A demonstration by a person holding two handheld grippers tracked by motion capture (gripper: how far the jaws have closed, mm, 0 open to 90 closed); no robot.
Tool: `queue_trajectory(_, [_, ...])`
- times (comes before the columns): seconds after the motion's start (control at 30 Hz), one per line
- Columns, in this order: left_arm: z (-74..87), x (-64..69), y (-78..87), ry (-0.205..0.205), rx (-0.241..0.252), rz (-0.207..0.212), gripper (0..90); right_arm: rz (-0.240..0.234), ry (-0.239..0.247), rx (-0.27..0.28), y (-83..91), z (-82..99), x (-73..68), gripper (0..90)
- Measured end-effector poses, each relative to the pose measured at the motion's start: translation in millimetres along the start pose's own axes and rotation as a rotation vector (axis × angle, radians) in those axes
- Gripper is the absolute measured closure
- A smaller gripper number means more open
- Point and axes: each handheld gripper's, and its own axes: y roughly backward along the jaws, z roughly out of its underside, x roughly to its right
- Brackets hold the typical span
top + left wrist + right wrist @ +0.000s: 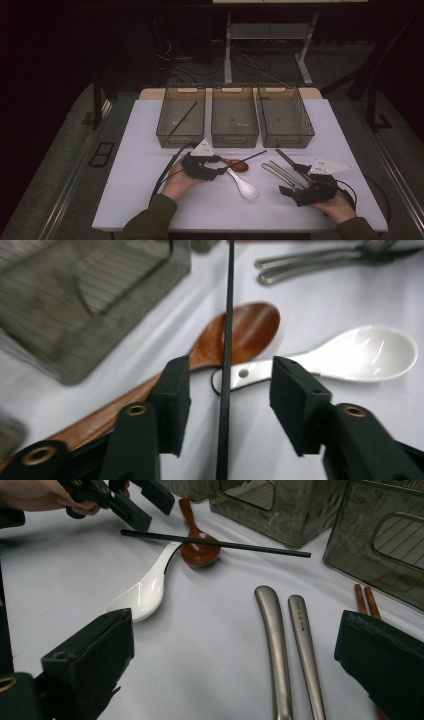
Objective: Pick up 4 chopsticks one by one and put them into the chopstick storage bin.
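in the high view, the left hand-held gripper lies low over the white desk in front of three grey bins, its tip at the near end of a thin black chopstick that slants across a brown wooden spoon. a white spoon lies just beside it. the right hand-held gripper rests near two metal handles, well apart from the chopstick.

in the left gripper view, the black chopstick runs straight up between the two pads, which stand partly closed on either side of it with a gap on each side, not pressing it. it crosses the wooden spoon and the white spoon.

in the right gripper view, the right hand-held gripper stands wide with nothing between its jaws; the metal handles lie on the desk ahead. farther off, the left hand-held gripper hovers at the chopstick end.
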Motion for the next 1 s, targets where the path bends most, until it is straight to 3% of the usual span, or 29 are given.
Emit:
queue_trajectory(0.37, [3.3,4.6,-15.4,-0.037,-0.077,-0.021,63.9,0.000,0.003,0.001,0.1,0.0,-0.5,2.8])
queue_trajectory(1.0, [4.9,2.6,-16.8,-0.035,-0.076,-0.025,75.1,-0.001,0.006,-0.001,0.1,0.1,-1.0,2.7])
